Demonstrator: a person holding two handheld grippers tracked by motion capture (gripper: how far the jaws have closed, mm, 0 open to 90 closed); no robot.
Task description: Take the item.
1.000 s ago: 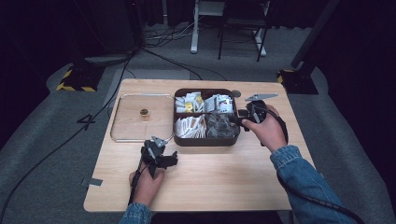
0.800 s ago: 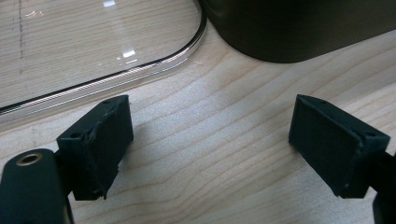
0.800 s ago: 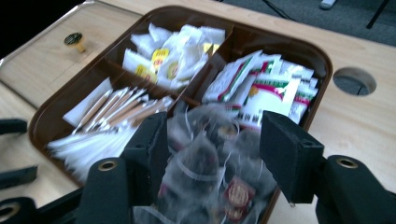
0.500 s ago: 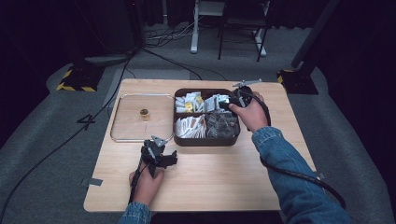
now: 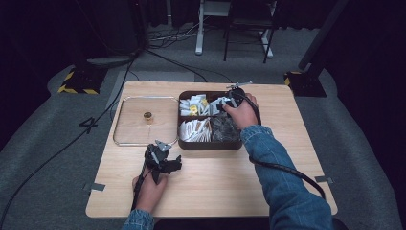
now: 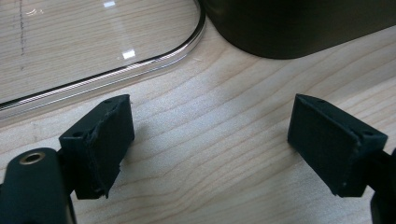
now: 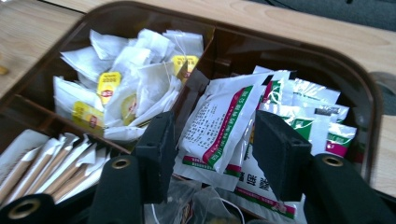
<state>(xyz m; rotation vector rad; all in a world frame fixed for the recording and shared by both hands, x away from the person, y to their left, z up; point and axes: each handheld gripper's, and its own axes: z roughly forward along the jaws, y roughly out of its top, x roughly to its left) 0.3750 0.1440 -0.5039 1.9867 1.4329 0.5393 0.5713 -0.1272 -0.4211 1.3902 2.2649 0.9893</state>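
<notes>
Two open grippers: right gripper (image 7: 212, 149) straddles a green-striped sachet (image 7: 219, 126) in the box (image 5: 210, 144); close squarely, lift one only. Left gripper (image 6: 210, 149) idle over tabletop (image 6: 210, 116).

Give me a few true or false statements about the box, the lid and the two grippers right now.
1. The right gripper is over the dark divided box. True.
2. Its jaws are clamped shut on a tea bag. False: they stand apart on either side of a white sachet.
3. The left gripper has open jaws above bare wood. True.
4. The clear lid covers the box. False: it lies flat beside it.
</notes>
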